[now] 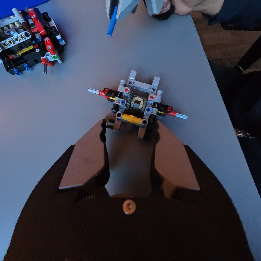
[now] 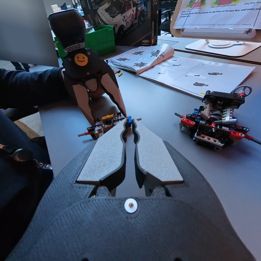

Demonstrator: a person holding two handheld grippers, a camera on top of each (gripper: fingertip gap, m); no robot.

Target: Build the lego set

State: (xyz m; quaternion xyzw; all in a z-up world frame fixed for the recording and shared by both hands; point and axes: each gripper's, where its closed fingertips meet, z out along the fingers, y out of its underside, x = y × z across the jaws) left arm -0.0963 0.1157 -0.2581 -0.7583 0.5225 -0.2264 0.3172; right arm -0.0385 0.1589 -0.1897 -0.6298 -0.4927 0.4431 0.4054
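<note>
A small grey brick assembly (image 1: pixel 139 86) with a yellow connector, a tan gear and two axles with red ends sits on the grey table (image 1: pixel 84 98). My left gripper (image 1: pixel 130 124) straddles its near end, with both pads against its black side parts. The right wrist view shows the same gripper (image 2: pixel 108 119) standing over the assembly (image 2: pixel 101 124). My right gripper (image 2: pixel 129 122) is shut on a small blue pin (image 2: pixel 129 120), held just beyond the assembly's far side. The left wrist view shows that gripper (image 1: pixel 115 18) and its pin (image 1: pixel 112 24) at the top.
A larger black, red and grey brick model (image 1: pixel 28 41) (image 2: pixel 216 121) sits apart on the table. An open instruction booklet (image 2: pixel 183 70), a set box (image 2: pixel 124 21), a green bin (image 2: pixel 101 38) and a sheet stand (image 2: pixel 218 18) lie behind. The table edge (image 1: pixel 211 70) runs close on one side. About 10 cm separates my left fingertips from my right.
</note>
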